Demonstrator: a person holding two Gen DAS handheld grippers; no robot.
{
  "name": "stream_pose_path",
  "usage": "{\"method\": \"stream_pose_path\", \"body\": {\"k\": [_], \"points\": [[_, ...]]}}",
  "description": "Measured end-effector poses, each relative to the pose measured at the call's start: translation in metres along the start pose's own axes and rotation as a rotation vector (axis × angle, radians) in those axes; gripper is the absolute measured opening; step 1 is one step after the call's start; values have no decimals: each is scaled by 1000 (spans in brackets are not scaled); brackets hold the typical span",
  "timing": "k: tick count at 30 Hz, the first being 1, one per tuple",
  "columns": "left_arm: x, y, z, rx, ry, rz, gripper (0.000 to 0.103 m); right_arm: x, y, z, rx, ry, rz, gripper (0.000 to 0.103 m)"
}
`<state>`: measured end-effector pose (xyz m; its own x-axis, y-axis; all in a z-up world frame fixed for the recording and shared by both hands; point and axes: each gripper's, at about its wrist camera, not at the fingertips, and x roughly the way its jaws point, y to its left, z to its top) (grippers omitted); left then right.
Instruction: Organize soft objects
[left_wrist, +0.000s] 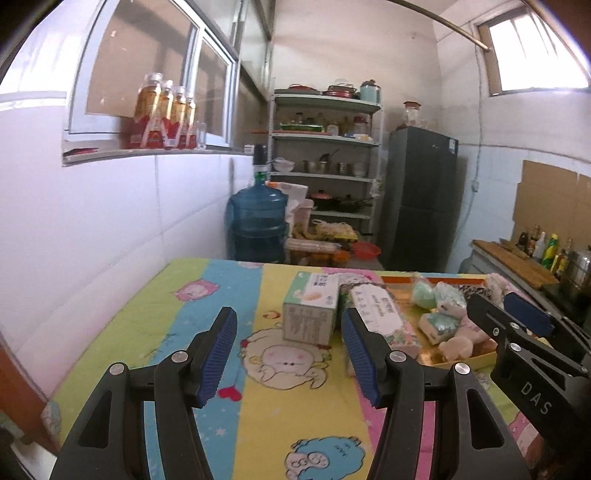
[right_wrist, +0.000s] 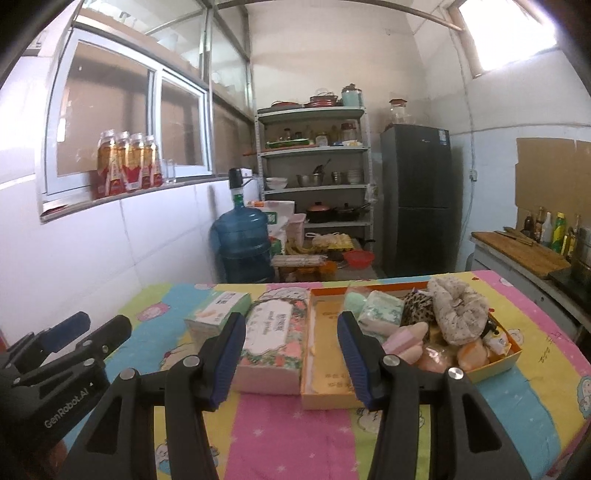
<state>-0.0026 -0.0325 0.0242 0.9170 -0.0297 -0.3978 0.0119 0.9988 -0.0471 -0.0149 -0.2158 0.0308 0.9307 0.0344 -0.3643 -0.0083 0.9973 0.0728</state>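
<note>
An orange shallow box on the cartoon tablecloth holds several soft things: a green sponge, a tissue pack, a grey slipper, pink and orange pieces. A floral wet-wipe pack and a green tissue box lie left of it. My right gripper is open and empty, above the table in front of the wipe pack. My left gripper is open and empty, in front of the tissue box; the box of soft things is at its right.
A white tiled wall runs along the table's left edge. Behind the table stand a blue water jug, a metal shelf with pots and a dark fridge. A counter with bottles is at the right.
</note>
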Motion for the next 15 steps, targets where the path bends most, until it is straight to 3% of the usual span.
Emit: {"method": "stream_pose_path", "body": {"k": [15], "points": [[-5, -4, -7, 24, 16, 32, 61, -4, 7, -6, -9, 22, 16, 51]]}}
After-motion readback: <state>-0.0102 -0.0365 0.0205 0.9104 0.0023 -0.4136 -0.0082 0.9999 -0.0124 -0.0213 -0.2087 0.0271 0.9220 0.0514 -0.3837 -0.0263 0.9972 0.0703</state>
